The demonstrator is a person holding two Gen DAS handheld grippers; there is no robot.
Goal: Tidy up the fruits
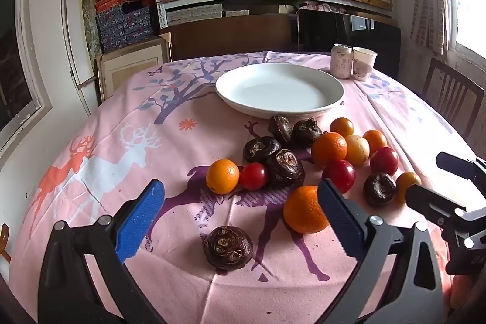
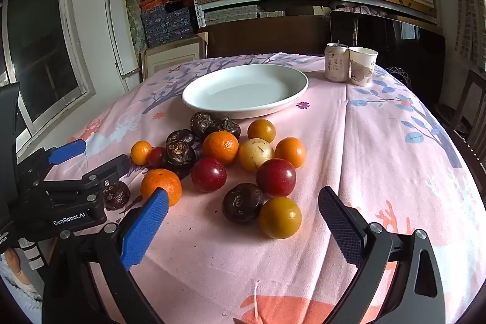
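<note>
Both hand-held grippers wide, nothing held.
We risk nudging round fruit (image 2: 278,217) off the tabletop (image 2: 379,141), missing the plate (image 2: 194,94).

I see my left gripper (image 1: 240,220) and right gripper (image 2: 243,220) alike: black frames, silver screws, ribbed blue pads, white GenRobot.AI lettering on the left one's body

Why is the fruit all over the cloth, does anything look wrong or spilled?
Nothing looks spilled or broken. The odd part is that the white plate is bare while the fruit lies loose on the pink tablecloth in front of it. One dark fruit sits apart from the heap. The can and paper cup stand upright.
</note>
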